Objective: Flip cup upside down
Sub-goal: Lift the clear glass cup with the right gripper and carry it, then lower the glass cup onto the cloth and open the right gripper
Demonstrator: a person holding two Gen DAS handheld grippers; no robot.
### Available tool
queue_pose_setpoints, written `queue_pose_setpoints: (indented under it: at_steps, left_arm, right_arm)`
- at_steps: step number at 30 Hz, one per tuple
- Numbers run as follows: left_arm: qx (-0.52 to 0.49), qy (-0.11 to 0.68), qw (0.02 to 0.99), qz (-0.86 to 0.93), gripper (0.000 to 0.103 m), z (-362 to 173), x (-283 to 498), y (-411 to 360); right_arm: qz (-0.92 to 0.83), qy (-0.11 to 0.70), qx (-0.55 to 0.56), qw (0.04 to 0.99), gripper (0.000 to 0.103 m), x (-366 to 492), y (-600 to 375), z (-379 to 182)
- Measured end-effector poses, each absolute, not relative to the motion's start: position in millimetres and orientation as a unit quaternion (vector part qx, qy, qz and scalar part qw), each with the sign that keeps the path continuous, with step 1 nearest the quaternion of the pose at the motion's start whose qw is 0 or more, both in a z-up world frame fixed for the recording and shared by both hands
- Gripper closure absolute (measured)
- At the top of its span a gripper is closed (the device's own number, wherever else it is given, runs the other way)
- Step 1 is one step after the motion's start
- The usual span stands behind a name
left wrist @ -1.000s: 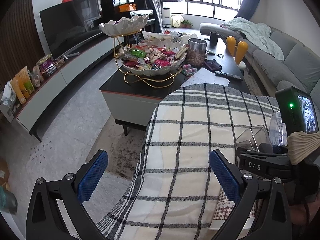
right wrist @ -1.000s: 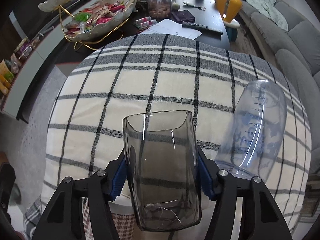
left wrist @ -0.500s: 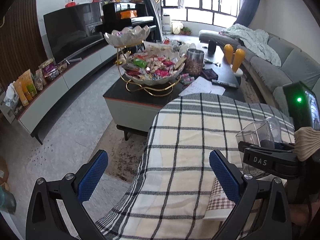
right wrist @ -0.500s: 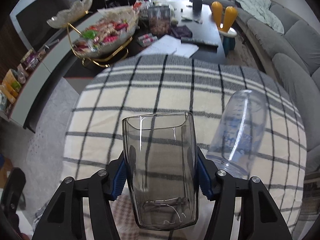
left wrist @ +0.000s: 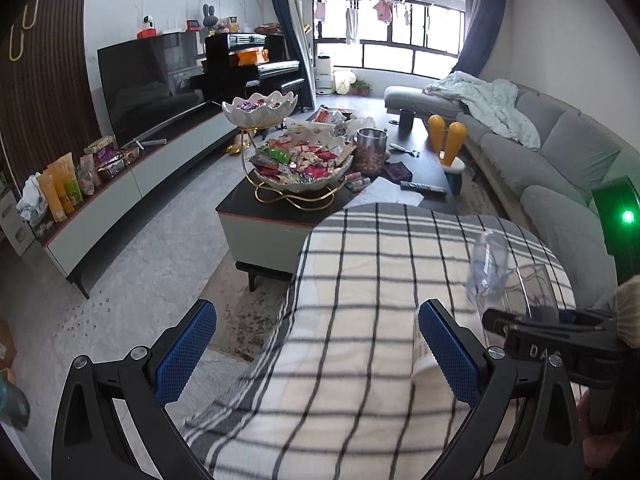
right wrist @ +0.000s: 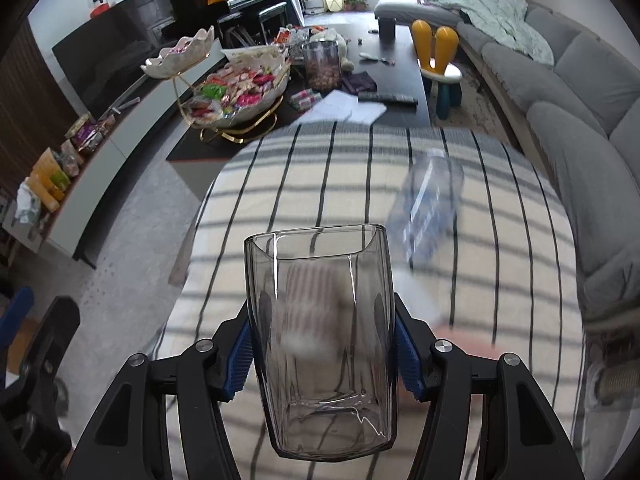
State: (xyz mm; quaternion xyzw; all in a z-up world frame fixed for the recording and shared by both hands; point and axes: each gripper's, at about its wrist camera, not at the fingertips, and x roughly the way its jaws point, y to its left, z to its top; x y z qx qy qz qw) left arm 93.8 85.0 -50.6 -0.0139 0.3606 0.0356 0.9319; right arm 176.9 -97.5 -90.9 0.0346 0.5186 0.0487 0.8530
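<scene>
My right gripper (right wrist: 322, 352) is shut on a clear smoky square cup (right wrist: 320, 332) and holds it above the checked tablecloth (right wrist: 500, 280), its open mouth pointing away from the camera. The cup (left wrist: 536, 288) and the right gripper (left wrist: 560, 344) also show at the right edge of the left wrist view. My left gripper (left wrist: 316, 352) is open and empty over the cloth's (left wrist: 360, 280) near left edge. A clear plastic bottle with blue marks (right wrist: 432, 204) stands on the cloth beyond the cup, blurred.
A dark coffee table (left wrist: 260, 212) beyond the cloth carries a tiered snack bowl (left wrist: 300, 164), a jar (left wrist: 370, 152) and papers. A grey sofa (left wrist: 560, 184) runs along the right. A TV cabinet (left wrist: 120, 196) lines the left wall.
My right gripper has lifted the cup higher off the cloth and both views have pulled back and up. The left gripper stays open.
</scene>
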Motion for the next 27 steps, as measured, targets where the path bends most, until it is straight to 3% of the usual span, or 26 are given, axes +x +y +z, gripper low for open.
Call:
queue_pose_setpoints:
  at_steps: [11,27]
  left_arm:
    - [0.002,0.384,0.923,0.027,0.000,-83.9,31.9,82.6]
    - [-0.021,0.414,0.908,0.063,0.000,-127.1,29.2,126.0]
  right_arm:
    - [0.035,0.581,0.046,0.812,0.043,102.7,-96.2,-156.6]
    - [-0.014,0.603,0.017,0.798,0.043,117.3,-62.8,-211.2]
